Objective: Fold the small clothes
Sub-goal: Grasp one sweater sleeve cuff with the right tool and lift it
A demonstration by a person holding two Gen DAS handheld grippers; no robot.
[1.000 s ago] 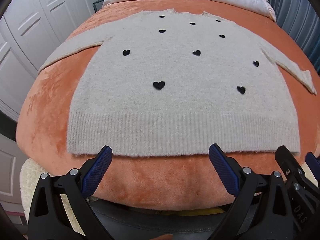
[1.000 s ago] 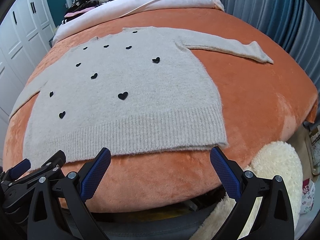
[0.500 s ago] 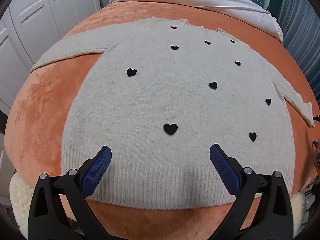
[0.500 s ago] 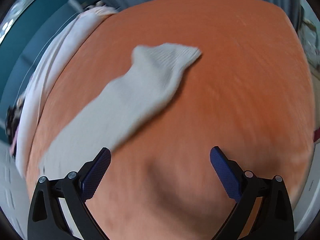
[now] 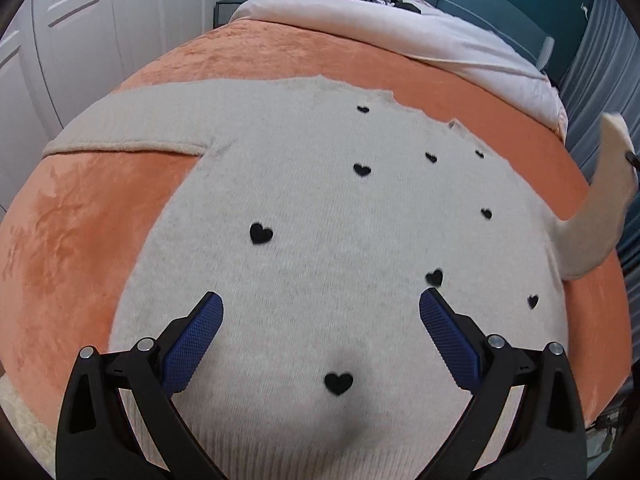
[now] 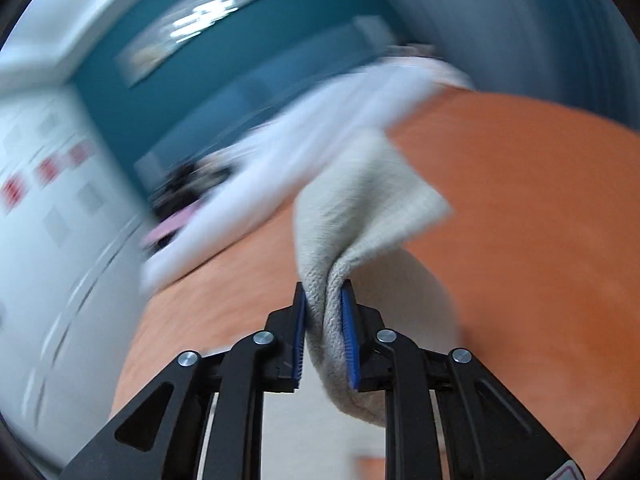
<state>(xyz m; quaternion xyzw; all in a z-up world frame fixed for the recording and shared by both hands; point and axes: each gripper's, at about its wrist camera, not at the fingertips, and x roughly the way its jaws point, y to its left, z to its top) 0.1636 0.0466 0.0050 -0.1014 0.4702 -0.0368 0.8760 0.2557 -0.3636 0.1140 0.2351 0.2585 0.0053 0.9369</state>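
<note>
a: start at the right gripper. its fingers have just been closing, and now they pinch a bunched fold of the sweater sleeve between the blue pads.

b: and the left gripper?

a: its fingers stand wide apart with nothing between them, hovering over the lower body of the sweater, which lies flat on the orange bed cover. the cuff rises off the bed at the right edge of that view.

b: what could go wrong from here?

a: the pads seem to catch only a narrow ridge of soft knit, so a quick swing across could probably let it slip out. a hard pull might also drag the whole sweater sideways and wrinkle the body, since nothing pins it down.

b: how are the hands posed?

a: the left one points steeply down at the sweater from the hem side. the right one looks raised and angled toward the far end of the bed; its picture is heavily blurred, so the exact tilt cannot be told.
</note>
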